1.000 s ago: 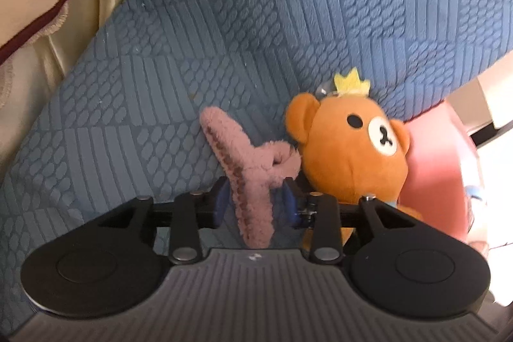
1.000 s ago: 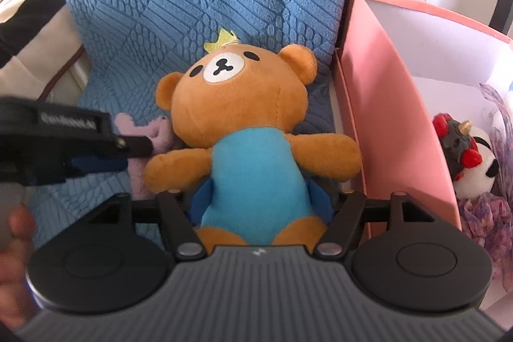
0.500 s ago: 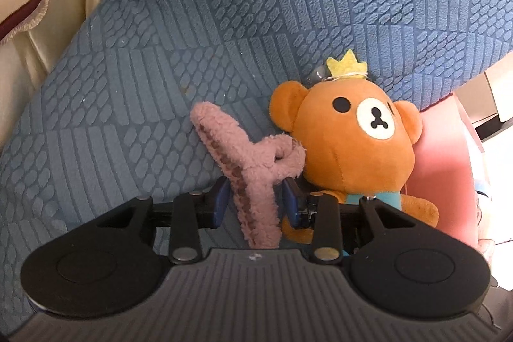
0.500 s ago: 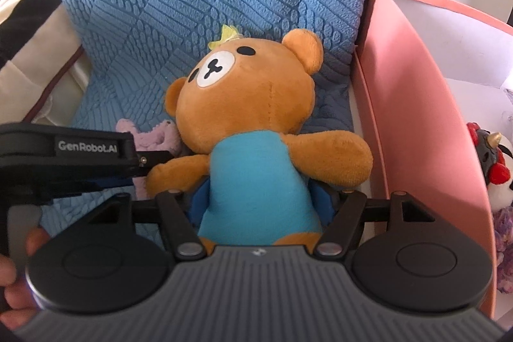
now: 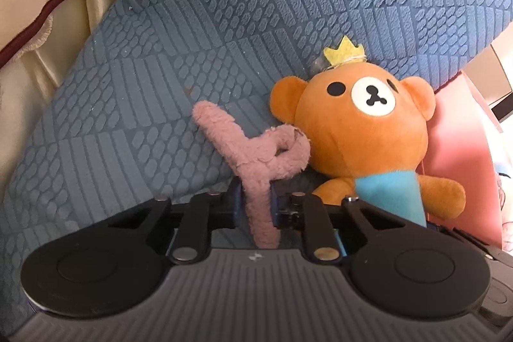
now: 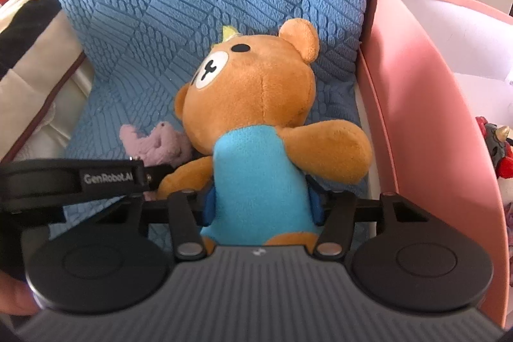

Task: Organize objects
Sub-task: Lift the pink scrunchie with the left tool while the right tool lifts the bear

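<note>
Fingers of your left gripper have just squeezed shut on the pink fuzzy clip; your right gripper has just closed around the bear. The pink box sits just right of the bear.

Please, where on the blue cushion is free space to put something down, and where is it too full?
Free: the blue cushion left of the pink fuzzy clip, up to the cream fabric, and the quilted part above the bear. Crowded: clip, bear and pink box wall lie close together, with both grippers closing there.
</note>
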`<state>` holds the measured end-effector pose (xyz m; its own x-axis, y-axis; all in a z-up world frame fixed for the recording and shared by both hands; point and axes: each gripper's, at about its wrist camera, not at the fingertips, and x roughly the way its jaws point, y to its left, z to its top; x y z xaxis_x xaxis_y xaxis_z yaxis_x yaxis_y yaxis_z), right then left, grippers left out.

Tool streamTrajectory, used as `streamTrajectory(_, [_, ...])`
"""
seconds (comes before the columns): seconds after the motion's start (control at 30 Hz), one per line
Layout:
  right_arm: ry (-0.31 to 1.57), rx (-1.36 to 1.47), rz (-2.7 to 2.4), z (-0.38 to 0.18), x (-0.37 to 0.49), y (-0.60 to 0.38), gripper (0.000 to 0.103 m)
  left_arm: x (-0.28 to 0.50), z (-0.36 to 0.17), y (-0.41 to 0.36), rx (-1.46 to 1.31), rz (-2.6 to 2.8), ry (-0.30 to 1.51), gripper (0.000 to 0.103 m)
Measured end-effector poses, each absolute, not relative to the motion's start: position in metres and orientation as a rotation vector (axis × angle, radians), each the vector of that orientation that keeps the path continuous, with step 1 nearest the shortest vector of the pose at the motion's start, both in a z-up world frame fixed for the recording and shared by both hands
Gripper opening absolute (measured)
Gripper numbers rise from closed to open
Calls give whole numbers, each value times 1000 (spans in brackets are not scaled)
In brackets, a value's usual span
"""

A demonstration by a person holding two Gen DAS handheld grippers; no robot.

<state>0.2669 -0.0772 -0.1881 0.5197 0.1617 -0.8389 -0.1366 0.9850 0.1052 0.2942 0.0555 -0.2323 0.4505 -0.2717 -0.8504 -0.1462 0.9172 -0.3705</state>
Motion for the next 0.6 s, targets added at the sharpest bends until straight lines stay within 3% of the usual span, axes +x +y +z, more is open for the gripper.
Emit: streamTrajectory(0.6, [1009, 124, 207, -170, 218, -90, 56, 238, -201, 61, -439, -86, 1078, 17])
